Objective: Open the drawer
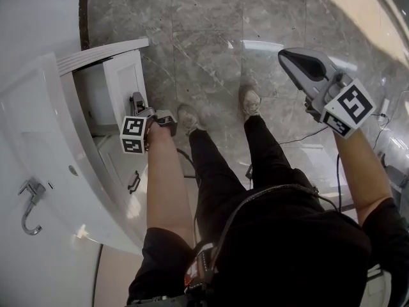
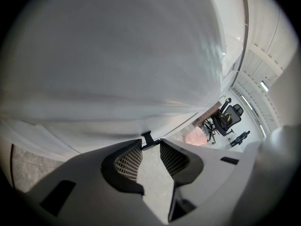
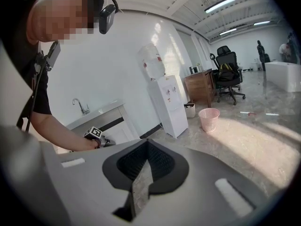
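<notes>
In the head view the white cabinet's top drawer (image 1: 128, 75) stands pulled out from the cabinet at the left. My left gripper (image 1: 137, 101) is at the drawer front, its marker cube (image 1: 133, 135) toward me. In the left gripper view the white front fills the picture, and the thin black handle (image 2: 147, 138) sits between the tips of my left gripper (image 2: 150, 145), which is shut on it. My right gripper (image 1: 285, 56) is held up in the air at the right, far from the cabinet. Its jaws meet at the tip with nothing between them (image 3: 147, 144).
A lower drawer with a black handle (image 1: 134, 182) sits below the open one, and a metal hook (image 1: 29, 204) hangs on the cabinet's near side. My feet (image 1: 249, 101) stand on grey stone tiles, cables (image 1: 300, 136) trail right. A water dispenser (image 3: 167, 102), pink basket (image 3: 209, 119) and office chair (image 3: 229, 74) stand further off.
</notes>
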### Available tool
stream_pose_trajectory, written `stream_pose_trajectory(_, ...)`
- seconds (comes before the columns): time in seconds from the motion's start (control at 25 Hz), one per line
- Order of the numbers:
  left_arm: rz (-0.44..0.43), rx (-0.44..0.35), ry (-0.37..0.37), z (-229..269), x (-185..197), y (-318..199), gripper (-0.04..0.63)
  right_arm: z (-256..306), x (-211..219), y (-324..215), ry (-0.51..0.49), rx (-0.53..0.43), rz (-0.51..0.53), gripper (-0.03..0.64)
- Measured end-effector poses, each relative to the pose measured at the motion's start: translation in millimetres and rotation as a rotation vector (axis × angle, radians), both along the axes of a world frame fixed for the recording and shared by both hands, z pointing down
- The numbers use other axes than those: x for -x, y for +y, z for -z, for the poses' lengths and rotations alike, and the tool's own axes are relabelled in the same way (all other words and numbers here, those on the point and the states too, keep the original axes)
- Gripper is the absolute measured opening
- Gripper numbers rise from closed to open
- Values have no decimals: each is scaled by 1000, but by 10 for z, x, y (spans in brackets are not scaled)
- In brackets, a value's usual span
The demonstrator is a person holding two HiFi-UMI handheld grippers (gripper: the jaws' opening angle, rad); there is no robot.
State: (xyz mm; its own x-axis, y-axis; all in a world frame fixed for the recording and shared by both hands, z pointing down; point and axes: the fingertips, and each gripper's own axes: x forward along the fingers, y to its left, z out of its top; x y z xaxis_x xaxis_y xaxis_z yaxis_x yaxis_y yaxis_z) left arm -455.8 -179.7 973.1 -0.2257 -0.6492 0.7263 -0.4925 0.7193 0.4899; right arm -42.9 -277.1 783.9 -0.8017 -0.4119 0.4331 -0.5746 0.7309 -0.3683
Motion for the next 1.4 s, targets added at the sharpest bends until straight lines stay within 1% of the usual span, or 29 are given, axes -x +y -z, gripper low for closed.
stream_pose_trajectory(0.36, 3, 2, 6, -1, -237, 40, 118, 23, -147, -23, -10, 0, 12, -3)
stream_pose_trajectory(0.68, 12, 6, 15, -5, -674, 109, 118, 73, -347, 8, -22, -3, 19, -3)
stream_pose_trajectory(0.8, 17, 11, 21, -6, -699, 119, 118, 80, -452, 24, -23, -3, 14, -3)
stream_pose_trajectory(1.0, 9, 28, 6, -2, -699, 113, 118, 77, -589, 38, -22, -2, 11, -3)
stream_pose_trajectory(1.12, 10, 34, 9, 0, -708, 117, 120, 116, -651, 41, -19, -2, 15, -3)
stream_pose_trajectory(1.32, 12, 50, 46, 61, -773, 170, 121, 309, -714, -41, -10, -21, 20, -3)
stream_pose_trajectory(1.4, -3, 52, 68, 129, -893, 221, 146, 423, -730, -78, -7, -33, 24, -3)
